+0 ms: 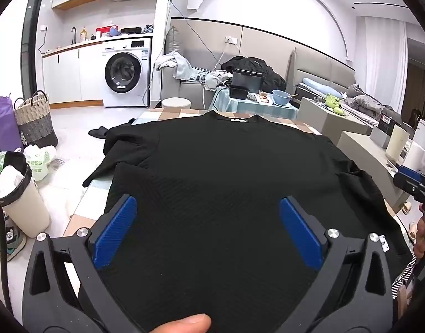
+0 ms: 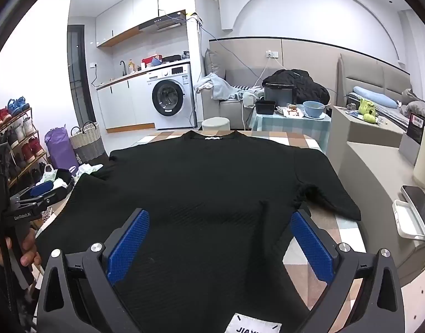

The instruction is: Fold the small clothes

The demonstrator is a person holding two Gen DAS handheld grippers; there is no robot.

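The black shirt (image 1: 226,166) lay flat on the checked worktop (image 2: 290,138), collar at the far edge. The left claw (image 1: 208,216) hung wide open above its near hem; the right claw (image 2: 220,230) gaped likewise, sleeve (image 2: 329,199) just ahead-right.

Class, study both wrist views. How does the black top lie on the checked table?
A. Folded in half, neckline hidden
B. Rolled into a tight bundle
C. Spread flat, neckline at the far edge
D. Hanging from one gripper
C: the black top lies spread out on the checked table, its neckline and white label at the far edge, with the right gripper and the left gripper both open above it.
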